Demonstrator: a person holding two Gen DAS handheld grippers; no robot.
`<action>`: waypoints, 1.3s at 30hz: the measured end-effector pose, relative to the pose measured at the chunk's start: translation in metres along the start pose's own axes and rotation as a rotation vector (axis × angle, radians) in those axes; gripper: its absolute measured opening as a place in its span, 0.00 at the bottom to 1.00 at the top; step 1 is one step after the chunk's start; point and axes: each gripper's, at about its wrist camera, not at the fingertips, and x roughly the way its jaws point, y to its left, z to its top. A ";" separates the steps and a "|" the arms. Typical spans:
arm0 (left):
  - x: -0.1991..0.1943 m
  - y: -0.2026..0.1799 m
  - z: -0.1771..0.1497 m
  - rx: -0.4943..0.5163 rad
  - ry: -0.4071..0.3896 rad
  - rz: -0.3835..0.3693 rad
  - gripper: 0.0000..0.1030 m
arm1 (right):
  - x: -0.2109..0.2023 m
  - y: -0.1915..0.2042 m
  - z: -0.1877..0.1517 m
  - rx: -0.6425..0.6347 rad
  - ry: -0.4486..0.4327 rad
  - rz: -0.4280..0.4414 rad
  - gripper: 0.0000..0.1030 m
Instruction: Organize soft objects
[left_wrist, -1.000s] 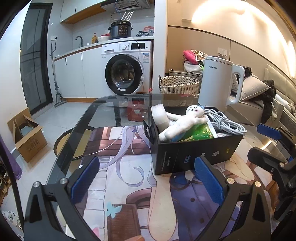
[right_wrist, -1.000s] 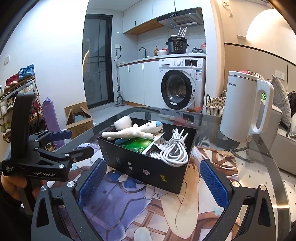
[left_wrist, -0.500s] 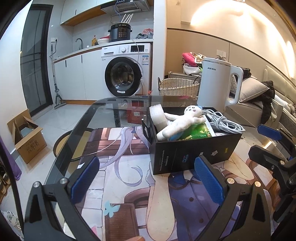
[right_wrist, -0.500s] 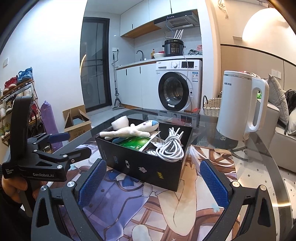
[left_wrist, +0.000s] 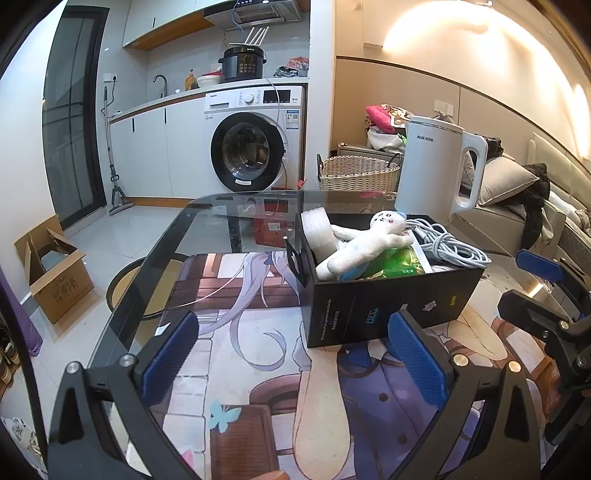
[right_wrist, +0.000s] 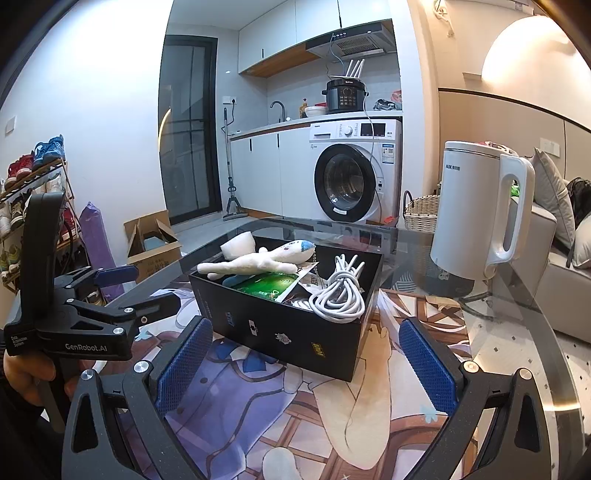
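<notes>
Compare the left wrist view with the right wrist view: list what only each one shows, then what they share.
Only the left wrist view shows the right gripper, open, and the pink laundry pile. Only the right wrist view shows the left gripper, open and hand-held, and the shoe rack. Both show the black box holding a white plush doll and coiled cable, plus the white kettle.

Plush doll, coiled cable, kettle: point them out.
plush doll (left_wrist: 369, 245), left wrist view, on its belly.
coiled cable (right_wrist: 338, 295), right wrist view, on the coil.
kettle (right_wrist: 469, 206), right wrist view, on its body.
</notes>
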 end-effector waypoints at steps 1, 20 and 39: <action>0.000 0.000 0.000 0.000 -0.001 0.000 1.00 | 0.000 0.000 0.000 0.000 0.000 0.002 1.00; 0.002 0.002 -0.001 -0.010 0.009 0.009 1.00 | 0.001 -0.001 0.000 -0.001 -0.003 -0.003 1.00; 0.002 0.001 -0.002 -0.006 0.005 0.005 1.00 | 0.001 -0.002 0.000 -0.008 -0.003 -0.005 1.00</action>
